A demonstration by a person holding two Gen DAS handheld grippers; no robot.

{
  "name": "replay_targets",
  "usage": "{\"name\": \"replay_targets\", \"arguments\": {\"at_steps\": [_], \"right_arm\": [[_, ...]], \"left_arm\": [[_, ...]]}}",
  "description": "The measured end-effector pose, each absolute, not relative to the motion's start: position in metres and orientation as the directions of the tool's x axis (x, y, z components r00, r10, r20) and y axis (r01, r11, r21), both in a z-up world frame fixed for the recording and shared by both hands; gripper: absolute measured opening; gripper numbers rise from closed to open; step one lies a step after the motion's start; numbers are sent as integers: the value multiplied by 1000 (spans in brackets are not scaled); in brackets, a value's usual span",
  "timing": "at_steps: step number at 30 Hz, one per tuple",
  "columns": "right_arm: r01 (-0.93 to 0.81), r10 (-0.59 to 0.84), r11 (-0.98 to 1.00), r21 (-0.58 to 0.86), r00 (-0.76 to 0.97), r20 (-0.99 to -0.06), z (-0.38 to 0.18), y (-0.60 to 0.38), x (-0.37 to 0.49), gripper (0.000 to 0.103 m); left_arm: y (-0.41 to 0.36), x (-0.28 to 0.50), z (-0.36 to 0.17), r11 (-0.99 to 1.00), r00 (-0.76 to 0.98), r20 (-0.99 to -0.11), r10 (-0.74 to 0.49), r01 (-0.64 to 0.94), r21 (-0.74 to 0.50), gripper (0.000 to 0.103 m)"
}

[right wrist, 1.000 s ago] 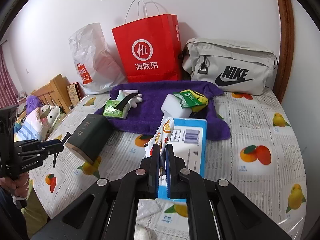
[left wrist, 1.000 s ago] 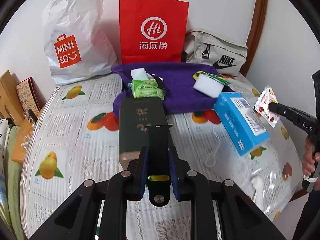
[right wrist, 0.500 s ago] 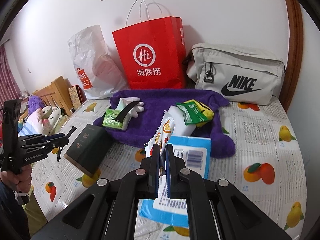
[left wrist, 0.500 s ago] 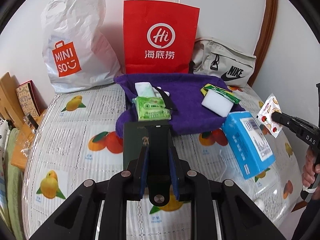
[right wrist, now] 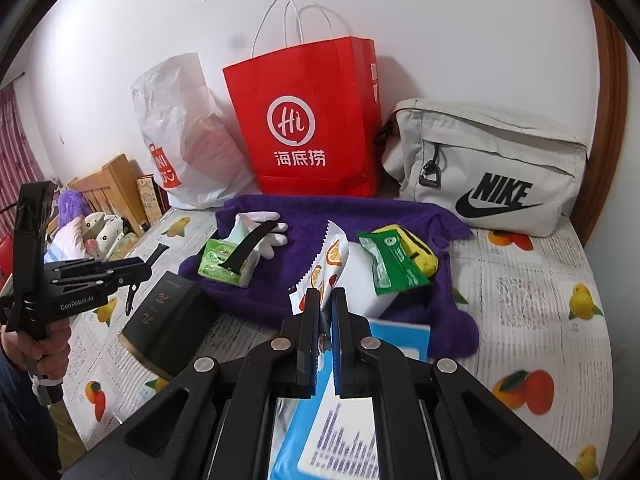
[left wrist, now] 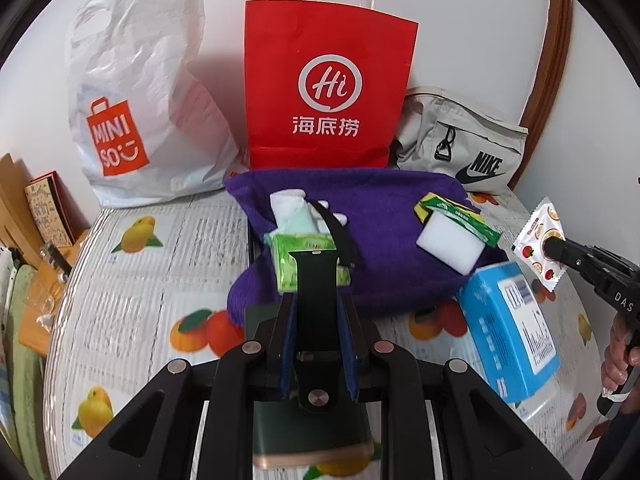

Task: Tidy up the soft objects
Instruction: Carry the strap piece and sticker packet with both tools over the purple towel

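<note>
Three bags [right wrist: 486, 168] at the wall; one purple towel [right wrist: 348, 216]; two boxes [left wrist: 510, 328]; two black straps [left wrist: 318, 292].

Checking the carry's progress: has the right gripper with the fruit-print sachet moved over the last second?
Yes. The right gripper and fruit-print sachet moved forward toward the purple towel, leaving the blue box beneath.

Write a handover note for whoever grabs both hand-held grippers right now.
Left hand-held gripper: shut on a black watch strap, above the dark green box.
Right hand-held gripper: shut on a fruit-print sachet, above the blue box.
Already on the purple towel: green tissue pack, white glove, another black strap, white sponge, green packet.
Left: set strap and sachet down, probably on the towel.
</note>
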State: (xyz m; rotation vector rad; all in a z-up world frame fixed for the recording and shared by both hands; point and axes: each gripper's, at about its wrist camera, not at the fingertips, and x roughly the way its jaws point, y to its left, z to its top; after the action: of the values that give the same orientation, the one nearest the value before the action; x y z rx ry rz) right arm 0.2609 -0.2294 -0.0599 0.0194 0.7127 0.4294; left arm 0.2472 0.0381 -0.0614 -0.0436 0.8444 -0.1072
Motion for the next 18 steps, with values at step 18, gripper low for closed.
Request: {"name": "replay_targets", "arguments": {"at_steps": [18], "right_arm": [[-400,391,905,149,639,-663,-75,-213,341,6]], "left_arm": [[39,324,-73,993,639,-760,-121,65,-103,20]]}}
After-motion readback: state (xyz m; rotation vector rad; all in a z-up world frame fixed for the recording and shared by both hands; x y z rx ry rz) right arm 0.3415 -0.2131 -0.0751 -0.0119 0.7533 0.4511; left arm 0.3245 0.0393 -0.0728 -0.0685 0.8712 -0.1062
